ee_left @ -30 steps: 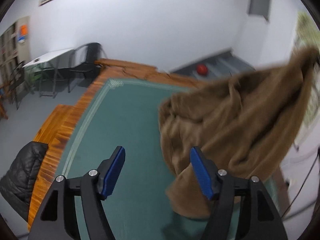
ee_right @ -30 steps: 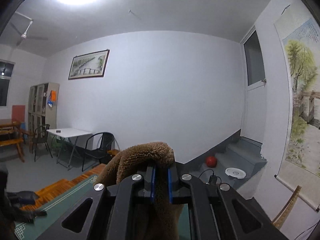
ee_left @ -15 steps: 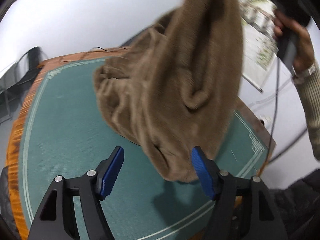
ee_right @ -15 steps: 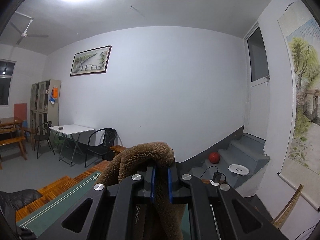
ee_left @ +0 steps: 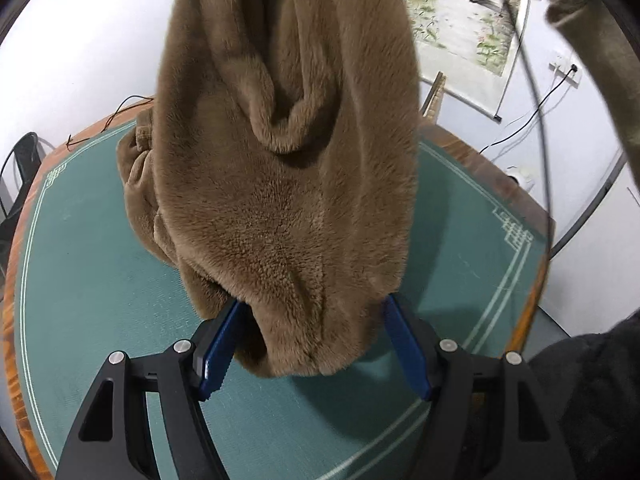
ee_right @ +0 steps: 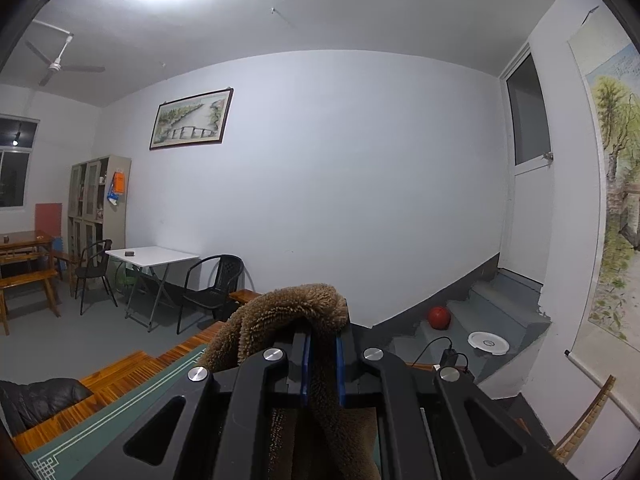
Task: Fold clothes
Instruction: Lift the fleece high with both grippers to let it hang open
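Observation:
A brown fleece garment [ee_left: 288, 184] hangs from above over the green table mat [ee_left: 100, 280]. Its lower hem dangles between the blue pads of my left gripper [ee_left: 312, 344], which is open around it without pinching. My right gripper [ee_right: 322, 364] is held high, pointing at the far wall, and is shut on a fold of the same garment [ee_right: 292, 308], which bulges over the fingertips. The far part of the garment still rests bunched on the mat [ee_left: 138, 184].
The table has a wooden rim [ee_left: 12, 320]. A dark jacket [ee_right: 36, 400] lies by its left side. A black cable [ee_left: 108, 116] trails at the far edge. The person's arm [ee_left: 592, 48] is at upper right. Chairs [ee_right: 212, 292] and a white table [ee_right: 152, 258] stand beyond.
The right gripper lifted the garment higher. The left gripper moved in under it, so the hanging hem now sits between its open pads.

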